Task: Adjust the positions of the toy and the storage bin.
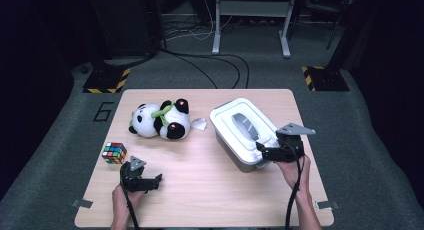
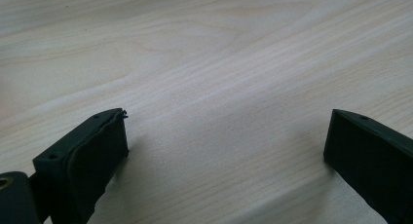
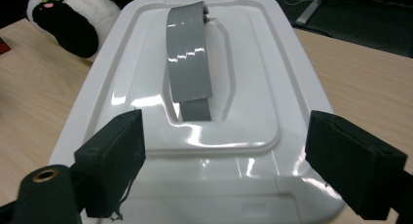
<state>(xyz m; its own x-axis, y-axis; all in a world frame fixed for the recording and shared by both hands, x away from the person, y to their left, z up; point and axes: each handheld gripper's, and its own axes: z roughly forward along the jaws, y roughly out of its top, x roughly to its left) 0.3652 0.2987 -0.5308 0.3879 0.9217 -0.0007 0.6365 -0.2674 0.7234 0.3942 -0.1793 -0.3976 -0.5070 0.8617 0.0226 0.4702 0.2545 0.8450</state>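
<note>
White lidded box [image 3: 204, 112] just ahead of wide-open, empty right gripper [image 3: 229, 165], near edge between jaws.

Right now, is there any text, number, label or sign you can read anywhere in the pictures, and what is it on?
"6": a large dark numeral marked on the grey floor, just off the table's far-left corner.
Nothing else is readable: the white lidded box, its grey handle, the puzzle cube and the panda plush show no lettering; the tag beside the panda is too small to tell.

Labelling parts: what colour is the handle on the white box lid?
Grey handle, glossy; clearest in the right gripper view.
</note>
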